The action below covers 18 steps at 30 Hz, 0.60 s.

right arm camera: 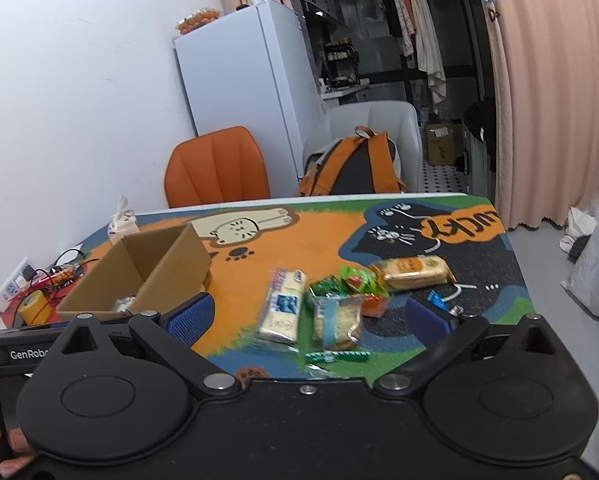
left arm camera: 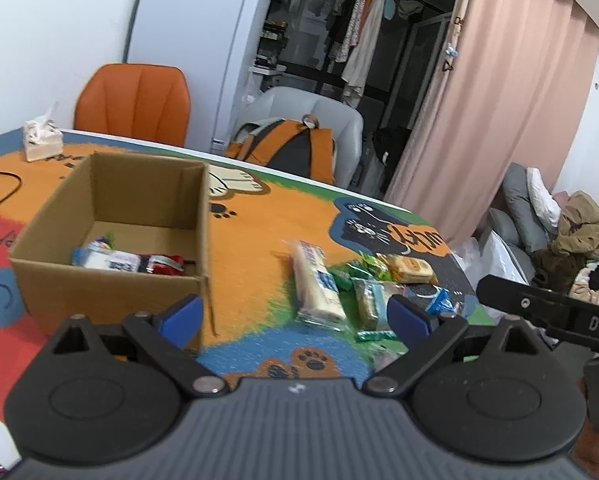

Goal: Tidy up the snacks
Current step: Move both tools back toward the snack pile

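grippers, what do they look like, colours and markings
Both look alike: the left gripper and the right gripper have black link arms on round black hubs, silver pivot pins and blue ribbed pads. The left's body is ribbed grey, the right's matte black. White lettering "GenRobo" shows on the black handle in the right view, "DAS" in the left view.

Both grippers, left gripper [left arm camera: 295,320] and right gripper [right arm camera: 307,316], are matte black with round side discs, silver pivot screws and blue ribbed pads [right arm camera: 191,317]. White "GenRobo" lettering marks one handle. Bare fingers [right arm camera: 3,444] grip it.
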### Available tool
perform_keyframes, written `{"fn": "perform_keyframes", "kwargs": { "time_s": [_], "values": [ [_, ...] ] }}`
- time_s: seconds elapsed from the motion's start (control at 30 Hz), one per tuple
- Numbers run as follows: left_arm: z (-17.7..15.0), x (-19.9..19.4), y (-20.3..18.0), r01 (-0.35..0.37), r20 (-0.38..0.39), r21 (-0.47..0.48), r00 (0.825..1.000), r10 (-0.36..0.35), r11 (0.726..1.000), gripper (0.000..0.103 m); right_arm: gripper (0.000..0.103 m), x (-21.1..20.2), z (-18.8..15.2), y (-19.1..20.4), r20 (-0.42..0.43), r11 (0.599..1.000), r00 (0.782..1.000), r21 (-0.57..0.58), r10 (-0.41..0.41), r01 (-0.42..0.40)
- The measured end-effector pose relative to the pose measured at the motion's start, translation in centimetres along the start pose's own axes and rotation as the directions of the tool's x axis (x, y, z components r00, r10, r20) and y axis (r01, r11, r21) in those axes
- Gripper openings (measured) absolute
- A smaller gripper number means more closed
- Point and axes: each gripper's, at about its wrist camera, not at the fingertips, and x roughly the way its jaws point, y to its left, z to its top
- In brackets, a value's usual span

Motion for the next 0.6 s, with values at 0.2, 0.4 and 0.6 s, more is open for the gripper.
{"fn": "perform_keyframes", "kwargs": {
  "time_s": [0.2,0.4,0.6],
  "values": [
    [-0.9,1.6,-1.4,0.019,-0.025,0.017,1.0,-0.019,1.0,0.096,0.101,0.5,-0.9,-1.9,-0.014,0.999,1.0,0.028,-0.023,0.024],
    [-2.1,3.3,-3.1,0.044,-0.056,0.036,0.998,-0.042,0.998,0.095,0.099,0.7,-1.8,-3.8,-0.029,0.998,0.999,0.052,-0.045,0.046],
    [-2.9,4.8,-4.4,0.053,-0.087,0.042,0.995,-0.049,0.998,0.09,0.099,0.9,-2.7,-5.5,-0.042,0.995,0.998,0.08,-0.051,0.054]
  ]
}}
